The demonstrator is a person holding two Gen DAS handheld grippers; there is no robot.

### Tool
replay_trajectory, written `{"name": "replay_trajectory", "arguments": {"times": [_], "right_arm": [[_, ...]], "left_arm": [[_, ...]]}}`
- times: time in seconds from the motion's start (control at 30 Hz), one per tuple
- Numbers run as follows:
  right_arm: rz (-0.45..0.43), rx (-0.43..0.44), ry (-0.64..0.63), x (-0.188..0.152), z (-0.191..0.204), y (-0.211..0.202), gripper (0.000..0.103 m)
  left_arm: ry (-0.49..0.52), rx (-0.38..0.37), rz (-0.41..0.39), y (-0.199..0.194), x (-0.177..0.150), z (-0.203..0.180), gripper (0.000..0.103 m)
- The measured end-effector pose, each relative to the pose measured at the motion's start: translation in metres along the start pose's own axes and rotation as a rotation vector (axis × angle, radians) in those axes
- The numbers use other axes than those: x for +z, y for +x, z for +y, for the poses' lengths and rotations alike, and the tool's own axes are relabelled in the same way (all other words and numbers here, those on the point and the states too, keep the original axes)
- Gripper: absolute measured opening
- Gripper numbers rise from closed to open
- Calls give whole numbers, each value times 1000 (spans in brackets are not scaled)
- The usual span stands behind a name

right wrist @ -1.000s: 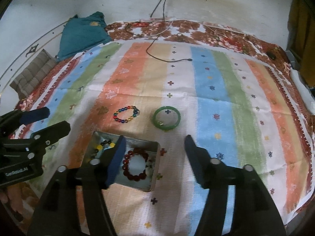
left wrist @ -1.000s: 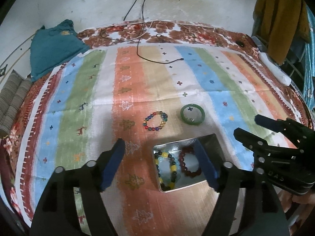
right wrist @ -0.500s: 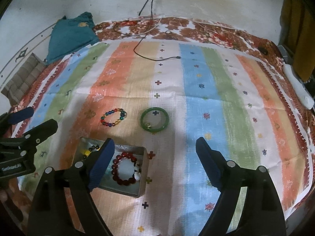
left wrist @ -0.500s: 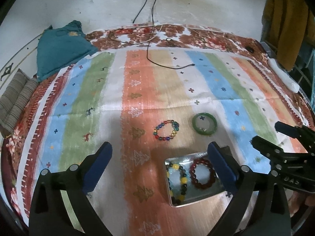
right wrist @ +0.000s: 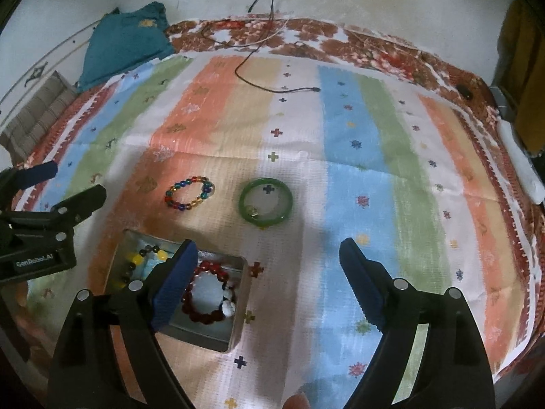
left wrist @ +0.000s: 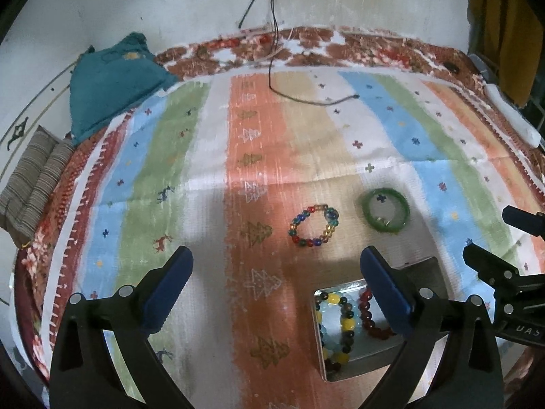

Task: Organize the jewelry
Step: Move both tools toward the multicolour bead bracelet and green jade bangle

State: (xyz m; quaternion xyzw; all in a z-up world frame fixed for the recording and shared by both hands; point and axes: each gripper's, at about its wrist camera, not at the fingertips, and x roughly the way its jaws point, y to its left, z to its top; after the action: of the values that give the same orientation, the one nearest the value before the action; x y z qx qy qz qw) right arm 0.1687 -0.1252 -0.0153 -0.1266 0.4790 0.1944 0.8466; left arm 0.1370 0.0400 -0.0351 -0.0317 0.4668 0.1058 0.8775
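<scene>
Looking along the left gripper [left wrist: 276,283], fingers spread and empty: multicolour bracelet [left wrist: 314,226] and green bangle [left wrist: 387,213] lie mid-cloth, beyond the tin [left wrist: 340,369]. Right view: right gripper [right wrist: 269,279] likewise spread; a shallow pinch could let the smooth bangle slip.

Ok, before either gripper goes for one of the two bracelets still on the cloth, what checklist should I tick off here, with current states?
1. Right gripper open and empty: ok, jaws spread wide.
2. Left gripper open and empty: ok.
3. Green bangle free to pick: ok, lying flat on the striped cloth, apart from the multicolour bead bracelet.
4. Tin has room left: cannot tell; the red bead bracelet and yellow-and-dark bead bracelet already fill much of it.
5. Right gripper lined up with the bangle: not ok, it sits beyond the fingertips.
6. Grippers clear of each other: ok, apart in both views.
</scene>
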Motion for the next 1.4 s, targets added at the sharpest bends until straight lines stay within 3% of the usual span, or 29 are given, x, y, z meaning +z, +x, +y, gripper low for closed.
{"name": "replay_trajectory", "arguments": {"times": [0.23,0.4,0.7,1.0,1.4], "right_arm": [[32,-4,16,10,-3,10,88],[63,-33,63,15,-13,23,88],[95,-26,71,24,-20,45,88],[121,-34,61,30,-23,67,88],[165,-46,79,37,-29,96,88]], "left_arm": [[-3,-40,39,8,6,3,97],[-14,-12,66,23,11,4,97],[-41,-36,118,48,22,11,97],[-3,-56,105,57,30,2,97],[18,-46,178,88,34,1,96]]}}
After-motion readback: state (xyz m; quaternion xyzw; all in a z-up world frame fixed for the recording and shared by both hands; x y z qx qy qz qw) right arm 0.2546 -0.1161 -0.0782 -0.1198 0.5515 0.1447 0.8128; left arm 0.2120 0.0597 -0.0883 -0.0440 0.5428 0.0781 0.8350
